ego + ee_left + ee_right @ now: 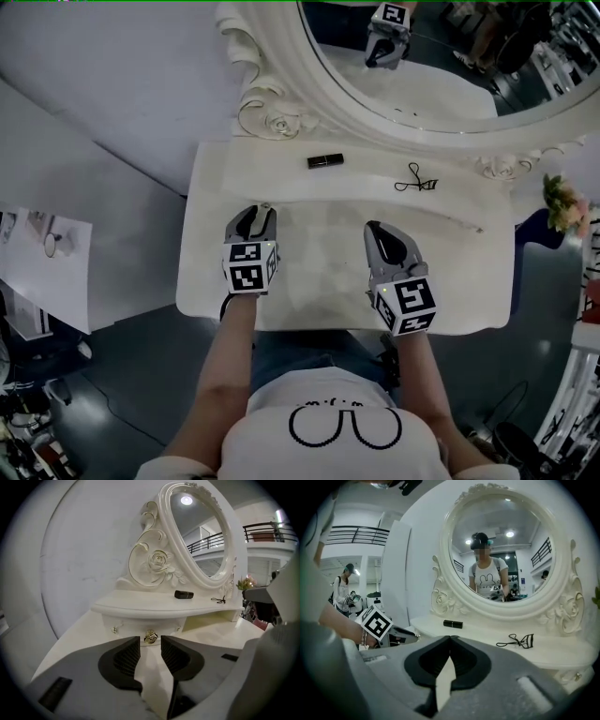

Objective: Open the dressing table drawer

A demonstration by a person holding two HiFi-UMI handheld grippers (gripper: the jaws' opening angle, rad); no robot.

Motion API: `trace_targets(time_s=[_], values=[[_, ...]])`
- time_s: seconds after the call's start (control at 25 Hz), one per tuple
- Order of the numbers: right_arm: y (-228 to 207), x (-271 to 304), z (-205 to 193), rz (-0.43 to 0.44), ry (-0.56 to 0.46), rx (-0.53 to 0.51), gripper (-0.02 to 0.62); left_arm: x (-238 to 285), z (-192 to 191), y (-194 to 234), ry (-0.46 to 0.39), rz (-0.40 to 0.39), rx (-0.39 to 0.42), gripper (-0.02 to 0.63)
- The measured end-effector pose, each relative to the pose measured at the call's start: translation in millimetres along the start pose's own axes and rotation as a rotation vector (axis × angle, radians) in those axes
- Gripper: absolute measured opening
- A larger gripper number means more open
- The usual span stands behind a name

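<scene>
The white dressing table (309, 305) has a raised shelf under its oval mirror (422, 66). Below that shelf sits a small drawer front (136, 624) with a gold knob (150, 636). My left gripper (150, 643) is open and low over the tabletop. The knob shows in the gap between its jaws, a little way ahead and untouched. From above, the left gripper (253, 215) points at the shelf's edge and the drawer front is hidden. My right gripper (373, 229) hovers beside it, its jaws (450, 638) closed tip to tip on nothing.
A black tube (325, 160) and an eyelash curler (415, 180) lie on the shelf. A second, smaller knob (114, 630) sits left of the gold one. Pink flowers (565, 203) stand off the table's right end. The wall is at the left.
</scene>
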State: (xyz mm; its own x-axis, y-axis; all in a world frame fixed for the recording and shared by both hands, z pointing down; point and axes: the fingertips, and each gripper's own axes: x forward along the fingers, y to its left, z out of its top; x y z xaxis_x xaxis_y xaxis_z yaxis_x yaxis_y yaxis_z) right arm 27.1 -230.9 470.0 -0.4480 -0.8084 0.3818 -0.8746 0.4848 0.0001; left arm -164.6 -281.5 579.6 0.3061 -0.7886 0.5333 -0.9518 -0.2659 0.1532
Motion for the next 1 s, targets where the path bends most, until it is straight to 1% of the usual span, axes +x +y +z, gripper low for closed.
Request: trace_targets(time_s=[0.24,0.28,0.32,0.36,0.64,1.0], values=[[-2.3,-3.9,-5.6,-0.037,0.019,0.009,0.003,13.0,1.6,1.2,0.014,-0.015,-0.002,0.135],[-3.0,-3.9,-5.3,-0.042,0.019,0.011,0.003,14.2,2.5,0.4,0.015,-0.019,0.002,0.127],[-3.1,-4.0,-4.9,-0.045,0.018,0.012,0.003,14.8,3.1,-0.3,0.017,-0.022,0.006,0.092],[-2.8,-4.2,-4.6,-0.047,0.018,0.012,0.003,14.8,3.2,-0.7,0.02,-0.023,0.009,0.089],[2.8,-8.9,-7.2,-0.047,0.018,0.014,0.003,10.6,-0.4,-3.4,0.032,-0.027,-0.001,0.087],[16.9,-15.8,-11.7,-0.027,0.018,0.009,0.003,-10.0,-13.8,-10.5,0.031,-0.03,-0.025,0.087]])
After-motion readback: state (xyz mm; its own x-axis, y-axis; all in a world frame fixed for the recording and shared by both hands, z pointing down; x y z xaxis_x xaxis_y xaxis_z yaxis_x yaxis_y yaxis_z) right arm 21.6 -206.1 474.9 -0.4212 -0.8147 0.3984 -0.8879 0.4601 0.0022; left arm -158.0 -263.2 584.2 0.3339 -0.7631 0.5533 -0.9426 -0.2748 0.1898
